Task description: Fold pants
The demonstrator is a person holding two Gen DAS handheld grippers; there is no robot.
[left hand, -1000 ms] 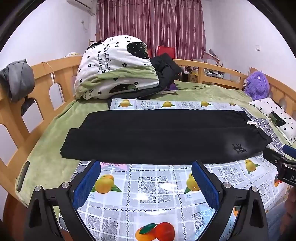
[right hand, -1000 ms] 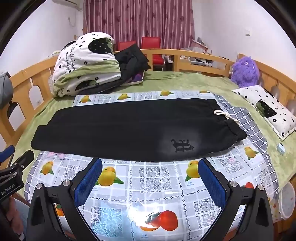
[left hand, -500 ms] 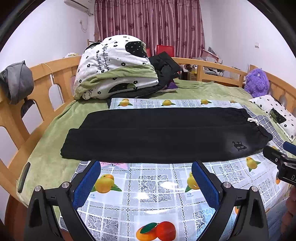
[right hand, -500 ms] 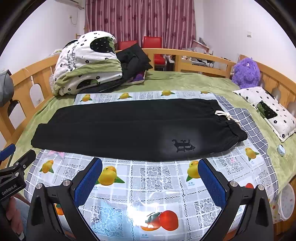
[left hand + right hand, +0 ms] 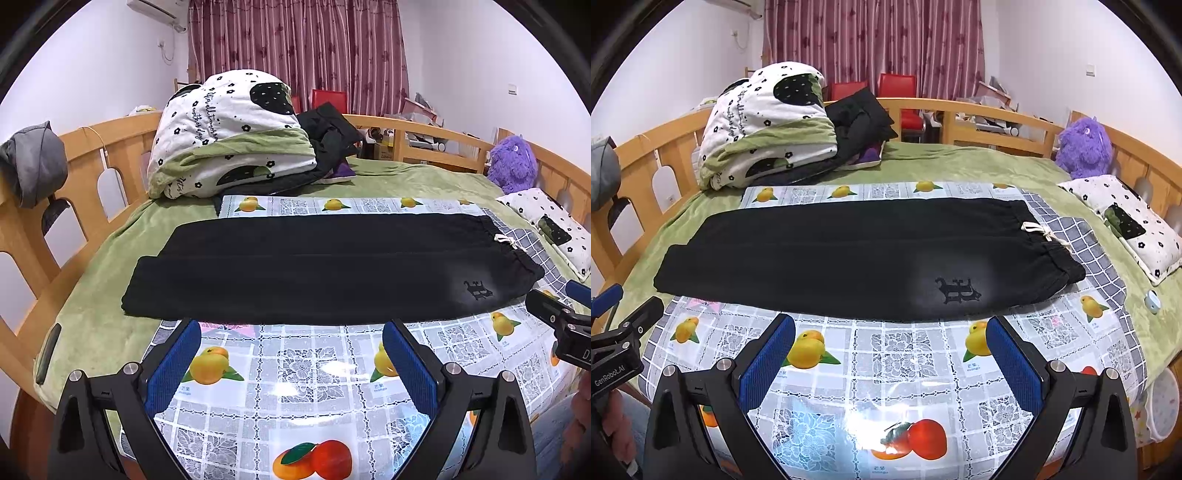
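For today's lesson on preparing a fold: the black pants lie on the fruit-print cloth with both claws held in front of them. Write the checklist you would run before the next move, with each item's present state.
1. Pants lie flat, already folded lengthwise, one leg over the other: ok.
2. Left claw open and holding nothing: ok.
3. Right claw open and holding nothing: ok.
4. Nothing rests on the pants: ok.
5. Drawstring tucked in: not ok, it trails off the waistband onto the fruit-print cloth.
6. Leg cuffs on the cloth: not ok, the cuff end overhangs onto the green blanket.
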